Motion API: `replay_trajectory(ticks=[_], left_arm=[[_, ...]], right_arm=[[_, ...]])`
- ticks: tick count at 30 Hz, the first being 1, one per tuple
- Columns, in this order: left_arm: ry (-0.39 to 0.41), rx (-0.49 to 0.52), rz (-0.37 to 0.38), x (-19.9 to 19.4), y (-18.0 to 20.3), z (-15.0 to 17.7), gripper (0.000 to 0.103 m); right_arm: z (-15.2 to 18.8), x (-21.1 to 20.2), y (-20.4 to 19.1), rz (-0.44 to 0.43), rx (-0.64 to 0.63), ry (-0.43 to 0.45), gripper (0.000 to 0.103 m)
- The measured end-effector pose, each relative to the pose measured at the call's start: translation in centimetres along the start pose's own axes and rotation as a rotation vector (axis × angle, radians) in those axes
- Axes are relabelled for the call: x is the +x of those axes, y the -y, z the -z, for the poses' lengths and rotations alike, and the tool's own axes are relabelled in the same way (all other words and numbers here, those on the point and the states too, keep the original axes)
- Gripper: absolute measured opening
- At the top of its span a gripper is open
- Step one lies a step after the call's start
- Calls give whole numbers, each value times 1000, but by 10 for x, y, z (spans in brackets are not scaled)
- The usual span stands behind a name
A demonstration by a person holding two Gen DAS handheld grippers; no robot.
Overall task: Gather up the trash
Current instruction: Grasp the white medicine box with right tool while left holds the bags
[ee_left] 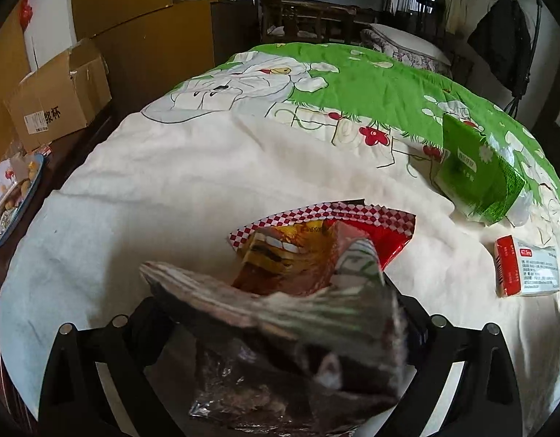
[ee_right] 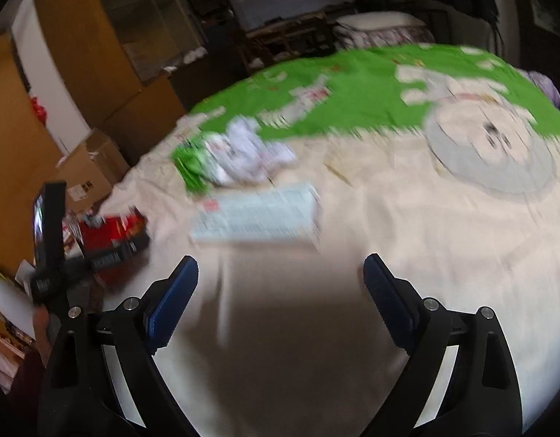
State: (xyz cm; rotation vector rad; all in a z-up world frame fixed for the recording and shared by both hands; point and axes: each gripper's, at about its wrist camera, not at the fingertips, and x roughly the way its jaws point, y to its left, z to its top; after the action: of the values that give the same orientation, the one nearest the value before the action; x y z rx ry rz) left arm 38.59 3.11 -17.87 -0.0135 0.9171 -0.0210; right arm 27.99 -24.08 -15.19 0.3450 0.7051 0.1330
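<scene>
Your right gripper (ee_right: 280, 302), jaws wide and empty, is nearer the box (ee_right: 256, 215), which lies just above it at frame centre, long axis left-right, while your left gripper (ee_left: 280, 327) is clamped on wrappers (ee_left: 298, 313).

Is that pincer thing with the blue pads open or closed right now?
Open. In the right wrist view, the right gripper shows its two blue pads spread wide apart, with only bare bedspread between them and nothing held.
</scene>
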Motion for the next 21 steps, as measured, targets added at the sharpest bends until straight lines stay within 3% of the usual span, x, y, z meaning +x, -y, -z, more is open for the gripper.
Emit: replay_trajectory(ticks=[3, 7, 9, 14, 21], left_arm=[[1, 0, -2, 0, 1, 0, 97], [1, -3, 2, 0, 1, 0, 97], [2, -5, 4, -1, 1, 1, 97], [3, -8, 7, -1, 0, 1, 97], [3, -9, 8, -1, 0, 1, 97]], right_arm=[[-12, 22, -6, -16, 3, -33, 89], [2, 28, -22, -196, 10, -147, 89], [18, 17, -37, -235, -49, -167, 89], [17, 8, -46, -78, -149, -86, 89], [-3, 54, -54, -17, -210, -140, 89]])
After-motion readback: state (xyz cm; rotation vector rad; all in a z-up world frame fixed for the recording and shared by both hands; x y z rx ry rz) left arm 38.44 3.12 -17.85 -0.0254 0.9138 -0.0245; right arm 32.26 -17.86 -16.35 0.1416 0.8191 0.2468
